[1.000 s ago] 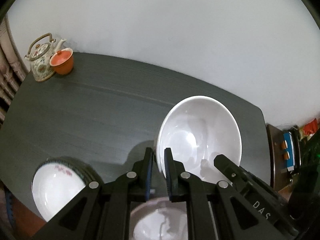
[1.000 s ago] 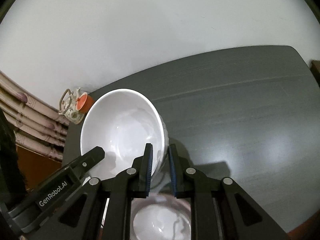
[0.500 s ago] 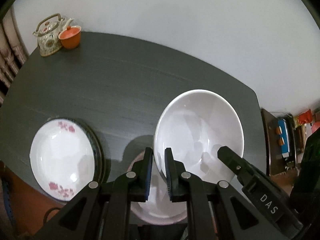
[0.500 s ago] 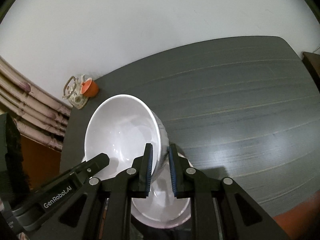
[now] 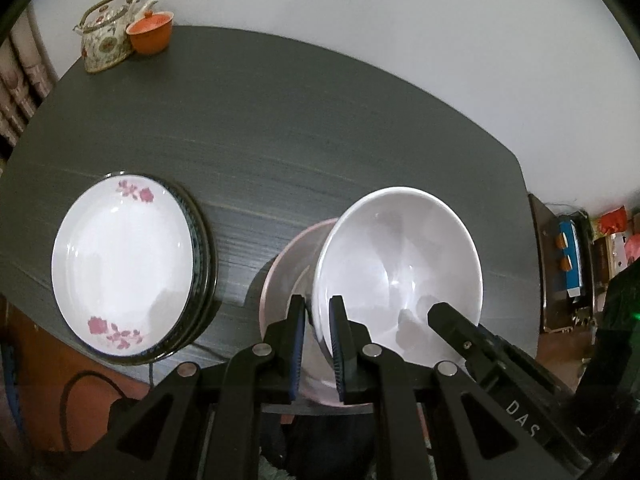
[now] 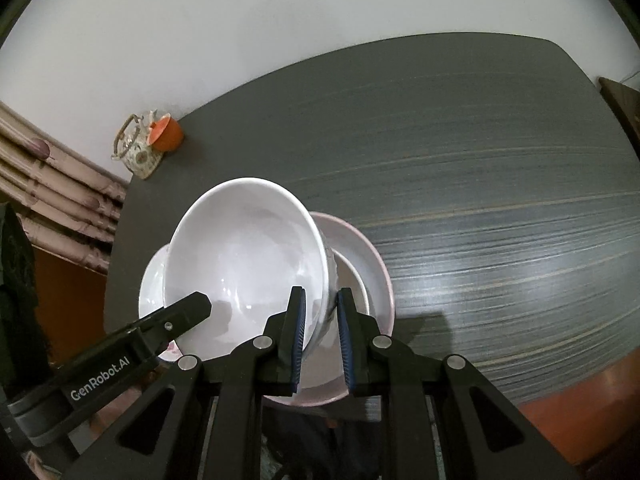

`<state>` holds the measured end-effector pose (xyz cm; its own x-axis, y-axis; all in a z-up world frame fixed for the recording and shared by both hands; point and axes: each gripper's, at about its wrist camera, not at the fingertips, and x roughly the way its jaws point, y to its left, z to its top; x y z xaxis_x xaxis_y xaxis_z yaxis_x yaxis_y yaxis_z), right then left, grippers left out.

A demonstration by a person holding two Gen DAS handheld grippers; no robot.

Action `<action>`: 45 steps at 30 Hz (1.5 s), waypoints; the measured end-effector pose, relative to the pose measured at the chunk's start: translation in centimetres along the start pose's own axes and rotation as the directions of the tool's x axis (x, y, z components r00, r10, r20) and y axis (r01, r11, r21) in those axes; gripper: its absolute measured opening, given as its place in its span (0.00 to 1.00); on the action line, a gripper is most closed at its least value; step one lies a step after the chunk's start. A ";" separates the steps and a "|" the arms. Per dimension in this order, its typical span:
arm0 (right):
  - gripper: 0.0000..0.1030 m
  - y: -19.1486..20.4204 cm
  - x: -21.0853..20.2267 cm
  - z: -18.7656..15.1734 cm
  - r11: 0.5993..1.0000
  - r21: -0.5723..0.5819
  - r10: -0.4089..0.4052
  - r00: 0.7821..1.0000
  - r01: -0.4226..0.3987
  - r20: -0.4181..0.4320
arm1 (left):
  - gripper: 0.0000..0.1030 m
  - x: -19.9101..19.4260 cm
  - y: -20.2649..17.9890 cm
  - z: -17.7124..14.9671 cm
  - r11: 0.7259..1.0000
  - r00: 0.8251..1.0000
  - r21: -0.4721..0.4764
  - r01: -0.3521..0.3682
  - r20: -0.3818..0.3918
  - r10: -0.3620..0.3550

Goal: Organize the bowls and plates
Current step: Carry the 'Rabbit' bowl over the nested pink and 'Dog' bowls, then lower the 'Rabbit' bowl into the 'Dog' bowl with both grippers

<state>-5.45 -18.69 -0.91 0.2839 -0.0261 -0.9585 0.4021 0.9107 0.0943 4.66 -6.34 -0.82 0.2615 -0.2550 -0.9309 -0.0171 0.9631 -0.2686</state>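
A large white bowl point(image 5: 396, 264) point(image 6: 244, 264) hangs lifted and tilted above a pink-rimmed bowl point(image 5: 288, 276) point(image 6: 368, 276) near the table's front edge. My left gripper point(image 5: 318, 320) is shut on the white bowl's left rim. My right gripper point(image 6: 322, 316) is shut on its right rim, and it shows from the side in the left wrist view as a black finger point(image 5: 452, 320). A stack of plates point(image 5: 120, 272), topped by a white one with pink flowers, lies left of the bowls; its edge point(image 6: 154, 280) peeks from under the white bowl.
A floral teapot point(image 5: 105, 34) point(image 6: 138, 148) and an orange cup point(image 5: 150, 34) point(image 6: 168, 134) stand at the dark table's point(image 6: 460, 168) far left corner. A side cabinet with coloured boxes point(image 5: 572, 264) sits beyond the table's right edge. Curtain folds point(image 6: 52, 192) hang at the left.
Both grippers have risen and pulled back with the white bowl. The pink-rimmed bowl beneath and the plate stack have come fully into view.
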 end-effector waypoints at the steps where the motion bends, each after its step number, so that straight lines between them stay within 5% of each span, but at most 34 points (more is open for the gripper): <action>1: 0.16 0.0 0.2 -0.2 1.000 -0.001 -0.004 1.000 0.004 -0.003 | 0.12 0.1 0.1 -0.2 1.000 1.000 0.000 -0.001 -0.003 0.001; 45: 0.21 -1.9 1.8 -1.6 1.000 0.025 -0.012 0.998 0.014 -0.064 | 0.12 3.2 -0.6 -2.1 0.996 0.995 0.032 -0.079 -0.056 0.080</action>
<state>-7.06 -19.84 -3.26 0.2224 -0.0110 -0.9749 0.4277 0.8997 0.0874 3.47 -7.95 -4.16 0.2050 -0.1811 -0.9619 -0.0066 0.9825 -0.1863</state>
